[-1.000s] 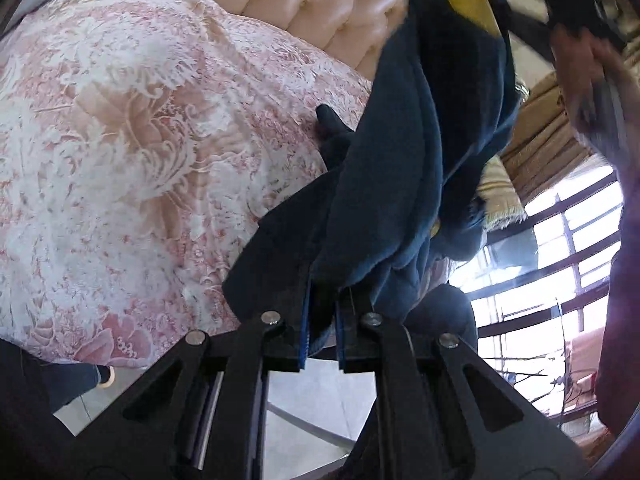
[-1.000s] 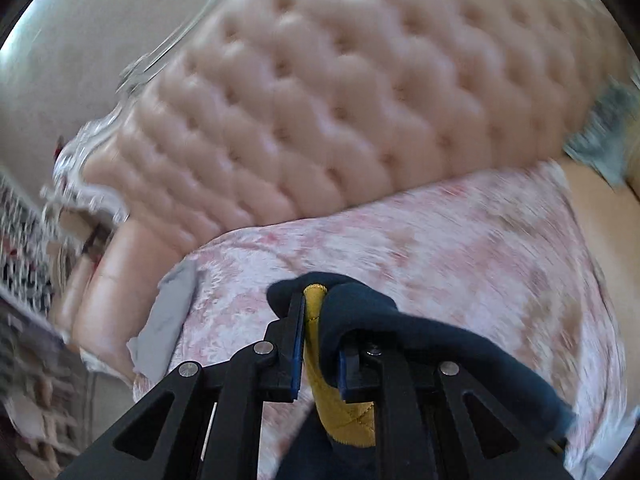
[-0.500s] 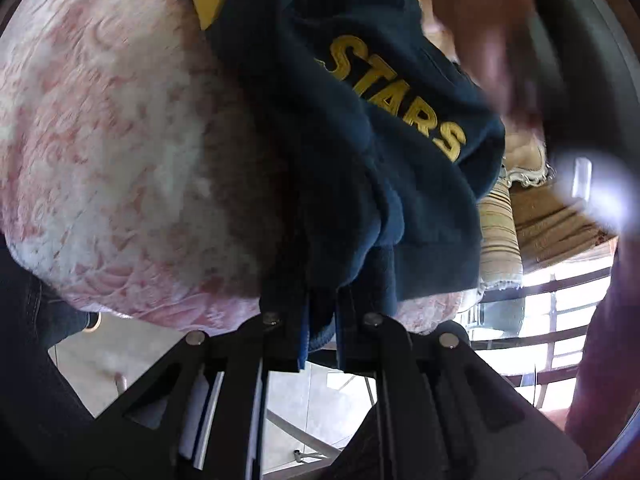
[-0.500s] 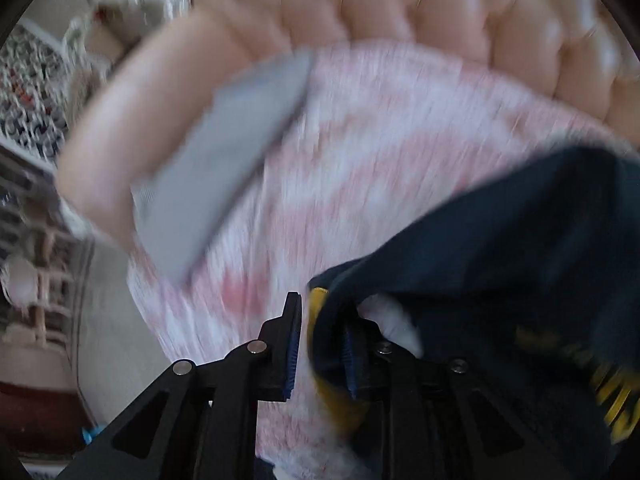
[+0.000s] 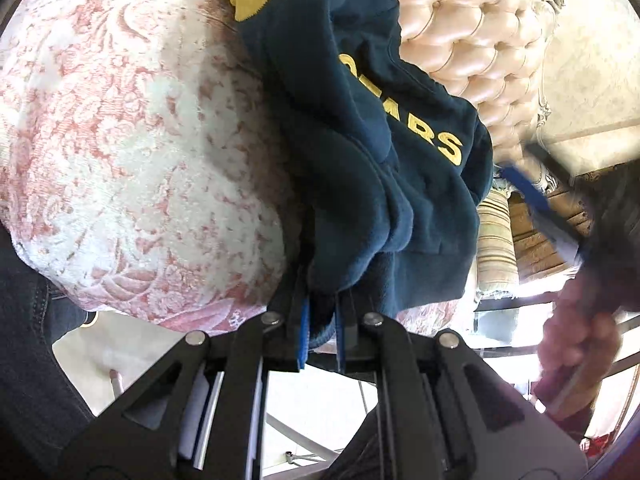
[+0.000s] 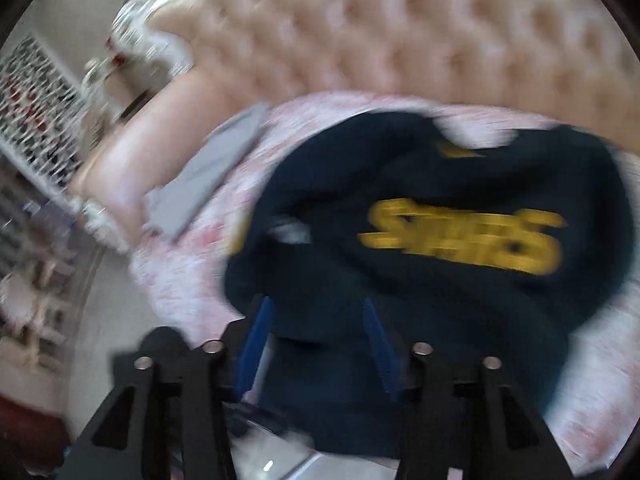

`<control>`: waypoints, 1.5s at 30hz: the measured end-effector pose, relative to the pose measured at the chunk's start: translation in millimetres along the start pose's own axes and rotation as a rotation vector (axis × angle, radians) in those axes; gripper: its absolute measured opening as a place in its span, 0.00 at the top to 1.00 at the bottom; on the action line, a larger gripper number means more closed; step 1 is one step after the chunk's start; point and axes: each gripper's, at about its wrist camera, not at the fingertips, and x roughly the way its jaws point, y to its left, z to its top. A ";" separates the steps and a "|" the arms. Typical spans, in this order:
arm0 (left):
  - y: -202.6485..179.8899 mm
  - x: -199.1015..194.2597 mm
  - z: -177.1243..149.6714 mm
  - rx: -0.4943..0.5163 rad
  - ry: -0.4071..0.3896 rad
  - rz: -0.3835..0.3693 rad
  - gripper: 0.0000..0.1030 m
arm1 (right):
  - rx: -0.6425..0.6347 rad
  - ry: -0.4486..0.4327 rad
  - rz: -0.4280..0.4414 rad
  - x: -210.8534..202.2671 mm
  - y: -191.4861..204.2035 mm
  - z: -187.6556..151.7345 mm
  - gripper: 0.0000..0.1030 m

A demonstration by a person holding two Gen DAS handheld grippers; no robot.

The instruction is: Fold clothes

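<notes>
**Two grips, one just let go: spread the sweatshirt flat before folding**

Both grippers work at the near edge of the bed (image 5: 120, 128). The navy sweatshirt (image 5: 360, 128) lies bunched on the bed's pink cover, lettering up, its lower edge hanging off the near edge. The left gripper (image 5: 320, 332) pinches that lower edge, jaws narrow. The right gripper (image 6: 316, 340) has just been opening; its jaws stand apart with nothing pressed between them, dark cloth only behind. Best now, I judge: keep the left pinch firm, take the opposite corner with the right, and pull the cloth smooth across the bed.
</notes>
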 end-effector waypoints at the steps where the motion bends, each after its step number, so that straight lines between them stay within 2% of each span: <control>1: 1.3 -2.2 0.2 -0.003 0.000 -0.001 0.89 | 0.014 -0.044 -0.054 -15.9 -20.6 -6.7 0.49; 2: 0.2 -3.0 0.0 -0.004 0.000 -0.001 0.89 | 0.041 -0.090 -0.119 -28.3 -42.5 -12.3 0.48; 4: 2.9 1.6 0.1 -0.014 0.003 -0.003 0.89 | 0.139 -0.150 -0.231 -44.3 -90.0 -22.2 0.40; 6: 3.5 3.8 0.0 -0.019 0.005 0.001 0.89 | 0.225 -0.131 -0.264 -46.0 -129.9 -27.6 0.39; 8: 3.5 3.0 0.3 -0.018 0.004 0.008 0.89 | 0.236 -0.088 -0.264 -39.0 -148.0 -28.0 0.39; 11: 1.7 5.4 1.6 -0.016 0.002 0.017 0.89 | 0.233 -0.106 -0.270 -26.1 -160.7 -24.4 0.38; 14: -0.8 7.8 2.4 -0.015 0.003 0.021 0.89 | 0.367 -0.095 -0.162 -2.8 -185.0 -18.7 0.38; 17: -1.7 9.8 3.2 -0.020 0.000 0.026 0.87 | 0.479 -0.145 -0.092 13.4 -208.6 -11.5 0.38; 18: -1.3 10.1 3.7 -0.029 0.002 0.027 0.84 | 0.501 -0.156 -0.070 17.2 -213.7 -10.7 0.38; 19: -0.8 10.3 4.2 -0.038 0.002 0.029 0.72 | 0.506 -0.156 -0.032 19.8 -215.5 -11.1 0.39; 20: 0.9 9.4 5.1 -0.059 0.001 0.034 0.61 | 0.495 -0.156 0.015 22.3 -214.8 -7.1 0.46; 21: 2.5 5.8 5.6 -0.071 -0.015 0.026 0.42 | 0.468 -0.147 0.032 23.6 -211.0 -1.7 0.83; 22: 3.7 2.1 6.1 -0.080 -0.030 0.020 0.37 | 0.451 -0.140 0.020 20.4 -205.9 3.5 0.91; 24: -0.7 -5.3 5.9 -0.035 -0.064 0.016 0.34 | 0.453 -0.178 0.027 3.3 -197.0 11.5 0.91; 25: -4.9 -9.1 5.2 0.001 -0.082 0.023 0.28 | 0.440 -0.208 0.026 -8.2 -191.3 15.8 0.91; 27: -14.2 -13.5 3.3 0.071 -0.107 0.035 0.22 | 0.392 -0.265 -0.009 -37.7 -177.5 28.2 0.91; 30: -22.0 -6.0 2.8 0.121 -0.100 0.060 0.18 | 0.340 -0.349 -0.058 -86.5 -161.8 47.6 0.91; 34: -29.2 16.7 3.2 0.158 -0.051 0.080 0.18 | 0.237 -0.427 -0.154 -137.9 -133.2 72.3 0.91; 35: -31.0 21.0 3.1 0.171 -0.035 0.071 0.23 | 0.214 -0.440 -0.177 -148.5 -127.4 76.3 0.91; 36: -32.7 25.0 4.1 0.181 -0.011 0.070 0.68 | 0.204 -0.451 -0.189 -156.8 -124.4 78.4 0.91; 37: -33.2 22.8 4.8 0.175 0.006 0.036 0.83 | 0.198 -0.457 -0.202 -163.6 -123.6 81.4 0.91; 39: -34.3 18.4 6.2 0.163 0.039 -0.030 0.83 | 0.196 -0.457 -0.242 -173.3 -128.6 87.8 0.91; 41: -34.2 9.4 5.9 0.146 0.068 -0.114 0.83 | 0.184 -0.452 -0.323 -176.6 -137.2 90.6 0.91; 44: -22.1 -9.0 1.0 0.066 0.099 -0.248 0.83 | 0.200 -0.385 -0.420 -163.4 -165.0 91.9 0.91; 45: -18.2 -12.4 -1.8 0.065 0.108 -0.241 0.82 | 0.201 -0.354 -0.441 -155.9 -174.8 90.8 0.90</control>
